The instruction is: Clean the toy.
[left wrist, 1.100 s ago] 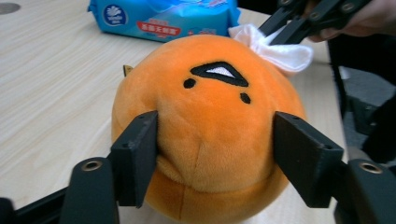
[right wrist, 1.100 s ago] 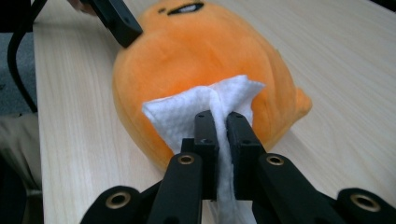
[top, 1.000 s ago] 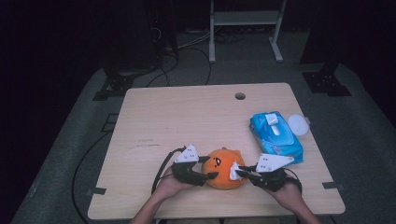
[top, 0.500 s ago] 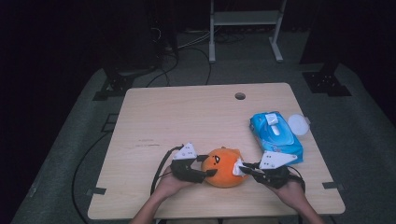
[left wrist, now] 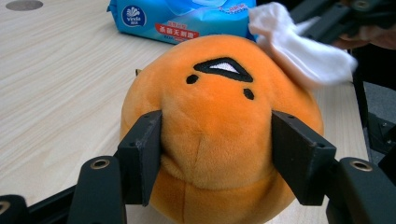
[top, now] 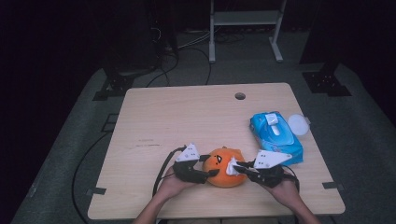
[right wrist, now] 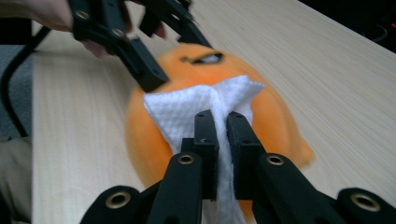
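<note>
From the high view I see the round orange plush toy with a small black-stitched face (top: 224, 167) sitting on the light wooden table (top: 187, 121) near my edge, a little right of centre, with my two grippers on either side of it. My left gripper (top: 209, 173) is clenched on the plush: in the left gripper view its two black jaws press into the toy's flanks (left wrist: 219, 140), denting the soft fabric, with the stitched face turned up and away from the camera. My right gripper (top: 237, 167) grasps a crumpled white wet wipe (top: 231, 166); in the right gripper view the jaws stand almost together with the wipe (right wrist: 205, 112) pinched between them, and the wipe's free part lies against the upper side of the orange plush (right wrist: 275, 116). That view is blurred around the toy's edges. In the left gripper view the same wipe (left wrist: 299, 49) rests on the toy's far right shoulder, with the right gripper's black frame behind it. Beyond the toy, toward the right side of the table, lies a blue soft pack of wet wipes with a white flip lid (top: 275, 135), apart from the plush, and a small white round lid or disc (top: 298, 124) lies just beside the pack at the table's right edge. A round cable hole (top: 240, 96) sits near the far edge.
</note>
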Demonstrator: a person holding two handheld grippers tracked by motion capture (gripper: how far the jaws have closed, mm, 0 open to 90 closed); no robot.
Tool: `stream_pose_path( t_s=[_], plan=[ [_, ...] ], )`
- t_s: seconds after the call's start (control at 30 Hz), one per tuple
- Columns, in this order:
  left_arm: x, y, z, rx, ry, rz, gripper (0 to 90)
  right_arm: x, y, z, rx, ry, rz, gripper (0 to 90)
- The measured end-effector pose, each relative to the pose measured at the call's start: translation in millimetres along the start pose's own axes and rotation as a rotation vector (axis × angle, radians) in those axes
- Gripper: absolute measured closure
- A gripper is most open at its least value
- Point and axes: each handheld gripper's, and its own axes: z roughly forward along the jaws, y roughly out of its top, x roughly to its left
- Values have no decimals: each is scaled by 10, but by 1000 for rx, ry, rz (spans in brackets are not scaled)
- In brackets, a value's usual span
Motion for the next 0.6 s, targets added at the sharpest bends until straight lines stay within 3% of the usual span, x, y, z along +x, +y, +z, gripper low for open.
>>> stream_pose_path(
  t_s=[0.07,0.17,0.23,0.27,0.3,0.4,0.6],
  plan=[
    [6,5,-26,-1,-25,12,358,-55,-64,-40,9,-19,16,832],
    [15,36,-91,-10,-25,11,176,-79,-163,-81,14,-24,41,832],
    [41,36,-118,16,-46,2,136,-74,-183,-91,24,-29,42,832],
    [53,19,-123,12,-59,1,162,-75,-185,-94,22,-29,45,832],
    [54,15,-113,9,-77,-3,262,-74,-184,-90,20,-30,49,832],
    [16,46,-68,18,-63,23,339,-40,-143,-71,23,-44,31,832],
    [-43,81,-19,19,-42,56,381,196,84,25,-8,-14,-44,832]
  ],
)
